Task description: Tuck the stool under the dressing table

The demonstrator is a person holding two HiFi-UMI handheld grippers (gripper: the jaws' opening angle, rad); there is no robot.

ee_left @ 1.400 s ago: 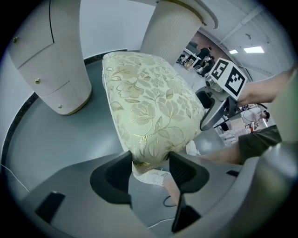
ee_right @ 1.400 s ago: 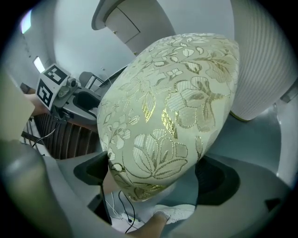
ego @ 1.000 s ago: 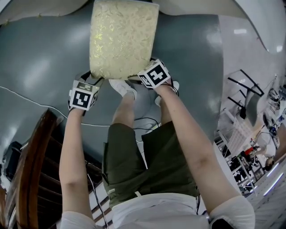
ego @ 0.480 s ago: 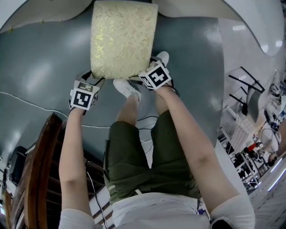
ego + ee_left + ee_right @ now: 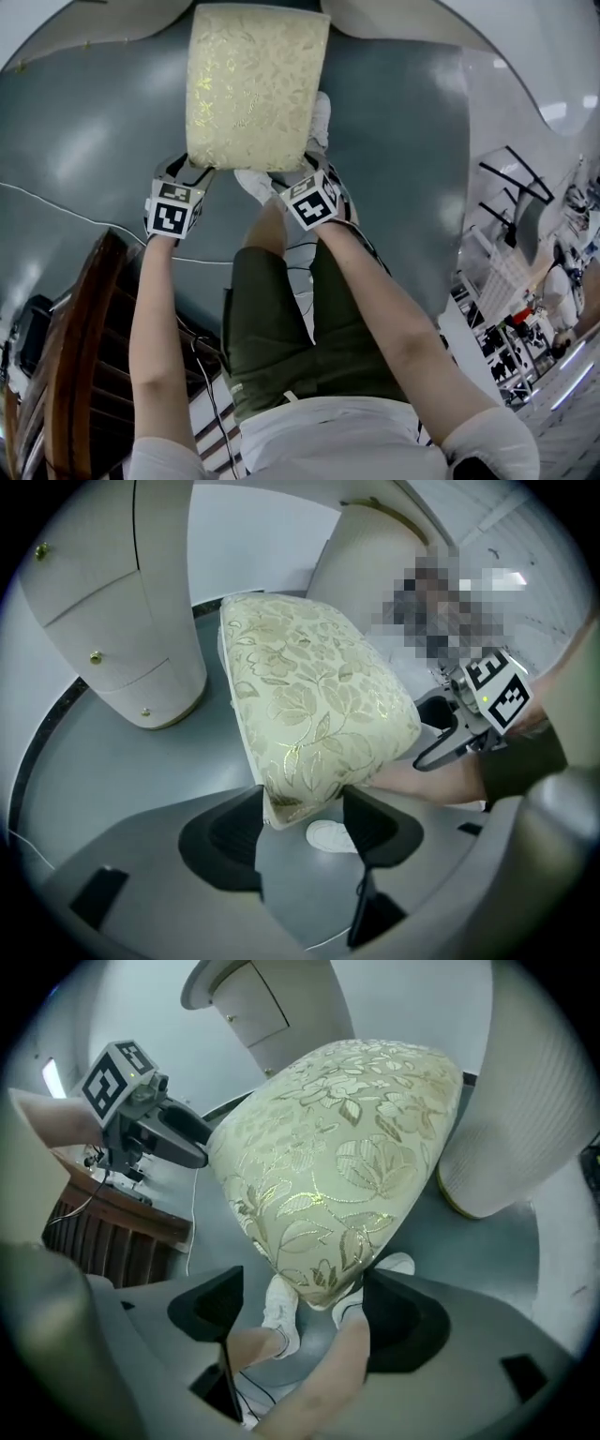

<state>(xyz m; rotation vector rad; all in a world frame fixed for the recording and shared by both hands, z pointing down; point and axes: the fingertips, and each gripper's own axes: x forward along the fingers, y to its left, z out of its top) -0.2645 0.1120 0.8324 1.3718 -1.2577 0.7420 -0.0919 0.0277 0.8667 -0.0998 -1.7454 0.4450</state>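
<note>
- Left tool (image 5: 300,799): it points steeply down at the near left corner of the stool (image 5: 255,84). Its jaws are pinching that corner, with the gold-patterned fabric pressed by both pads.
- Stool: it stands on the grey floor (image 5: 84,141), straight ahead of the person. Its long axis runs away from the tools toward the table (image 5: 112,602).
- Far end of the stool: it sits at the opening between the table's two cream pedestals, one to each side in both gripper views. The near end is out in the open, just above the person's white shoe (image 5: 258,183). I judge the tuck only partly done.
- Right tool (image 5: 302,1283): it is at the near right corner, roughly level with the left one, so neither hand is clearly nearer.
- Right tool's jaws: they are closing with the corner between them. One pad is on the fabric, and the other shows a gap beside it, so there is no firm hold yet.
- Coming move: the stool lies directly beyond both tools, so a straight push along its long axis should carry it between the pedestals. Uneven pressure from the two hands would likely swing the far end toward one pedestal.
</note>
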